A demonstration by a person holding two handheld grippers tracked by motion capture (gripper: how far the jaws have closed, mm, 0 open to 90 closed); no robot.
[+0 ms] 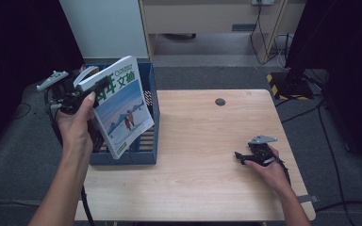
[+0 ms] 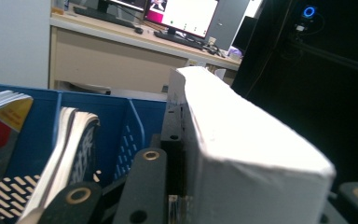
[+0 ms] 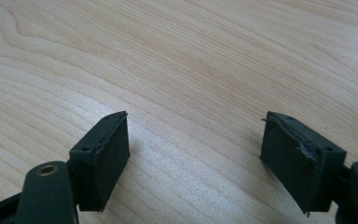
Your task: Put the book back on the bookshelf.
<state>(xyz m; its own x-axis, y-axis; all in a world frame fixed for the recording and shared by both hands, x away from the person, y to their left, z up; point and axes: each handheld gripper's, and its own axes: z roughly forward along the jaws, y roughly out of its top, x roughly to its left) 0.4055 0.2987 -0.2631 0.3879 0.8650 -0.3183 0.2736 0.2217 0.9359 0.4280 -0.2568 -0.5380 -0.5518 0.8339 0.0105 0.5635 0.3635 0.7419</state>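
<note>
The left gripper [image 1: 92,89] is clamped on a book [image 1: 122,106], tilted above the blue file box [image 1: 148,155] at the table's [image 1: 202,188] left edge. The cover shows green Chinese characters. The left gripper view adds the book's white page edge [image 2: 242,144] and shelved magazines [image 2: 70,149]. The right gripper [image 3: 196,158] rests on the table with its jaws apart and empty.

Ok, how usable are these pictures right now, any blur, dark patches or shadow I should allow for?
High view: dim all round, black at both sides, yet the book cover and table read clearly. Left gripper view: the book's page edge looms soft and pale up close; the monitor behind is overexposed. Right gripper view: evenly lit, wood grain sharp, faint shadows under the open right gripper.
</note>
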